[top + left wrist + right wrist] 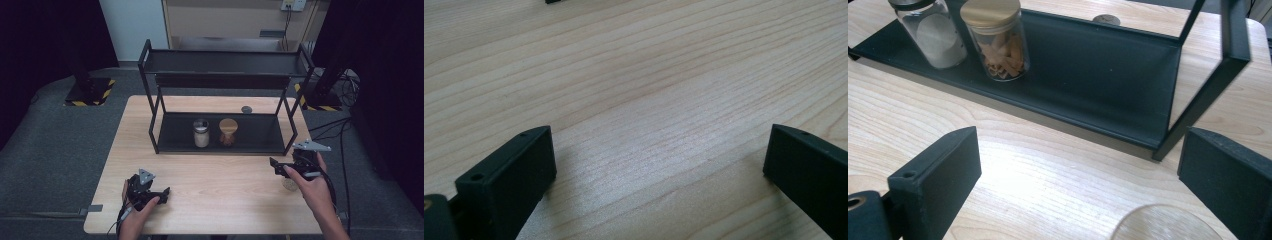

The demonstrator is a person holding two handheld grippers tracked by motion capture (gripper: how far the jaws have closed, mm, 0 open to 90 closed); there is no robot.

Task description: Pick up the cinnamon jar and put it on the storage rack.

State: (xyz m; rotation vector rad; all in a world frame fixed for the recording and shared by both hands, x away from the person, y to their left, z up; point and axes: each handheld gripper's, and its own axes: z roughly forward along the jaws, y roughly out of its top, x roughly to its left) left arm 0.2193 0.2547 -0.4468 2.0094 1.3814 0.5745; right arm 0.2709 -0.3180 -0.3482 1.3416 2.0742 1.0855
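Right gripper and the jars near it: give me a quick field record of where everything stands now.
right gripper: open, jaws wide, nothing between the pads
thing nearest it: round pale lid of a jar just below its jaws; jar contents can't be told
left gripper: open, over bare light wood table
black metal two-tier rack: at back of table
lower shelf: glass jar of white powder with dark lid beside glass jar of brown pieces with wooden lid, both upright
small round grey disc: on table behind rack

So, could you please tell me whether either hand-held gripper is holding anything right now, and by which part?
Nothing is held. The left hand-held gripper is open over bare table; the right hand-held gripper is open above a jar lid, not gripping it.
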